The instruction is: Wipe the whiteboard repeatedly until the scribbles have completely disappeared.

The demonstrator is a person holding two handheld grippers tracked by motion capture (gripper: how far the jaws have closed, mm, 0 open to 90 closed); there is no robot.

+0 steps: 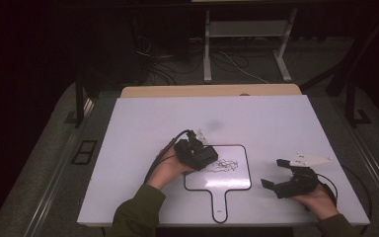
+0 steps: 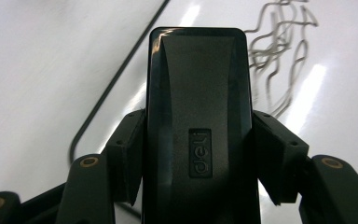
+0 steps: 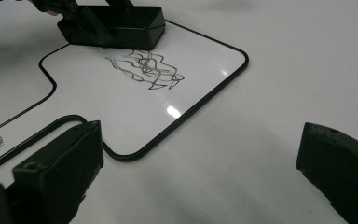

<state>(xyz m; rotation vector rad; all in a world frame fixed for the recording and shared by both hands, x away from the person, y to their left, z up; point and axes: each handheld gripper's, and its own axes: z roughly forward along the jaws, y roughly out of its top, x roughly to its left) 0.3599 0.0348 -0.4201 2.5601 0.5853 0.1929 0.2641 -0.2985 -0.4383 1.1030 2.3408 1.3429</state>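
The left claw (image 1: 203, 154) clamps a black, smooth plastic eraser (image 2: 198, 126) between both jaws, resting it on the paddle-shaped whiteboard (image 1: 227, 177) just beside the grey scribble (image 3: 144, 70). The glossy, black-rimmed board lies on the white worktop (image 1: 276, 123). The right claw (image 1: 276, 177) stands wide, empty, right of the board.

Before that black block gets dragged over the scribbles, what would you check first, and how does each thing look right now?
1. Left gripper shut on the black plastic eraser block: ok, fingers press both its sides.
2. Eraser sitting on the small white paddle-shaped board: ok.
3. Grey wavy scribble beside the eraser, unwiped: ok.
4. Right gripper open, off the board: ok.
5. Board held steady: not ok, nothing pins it.
6. Eraser's wiping face flat on the board: cannot tell.
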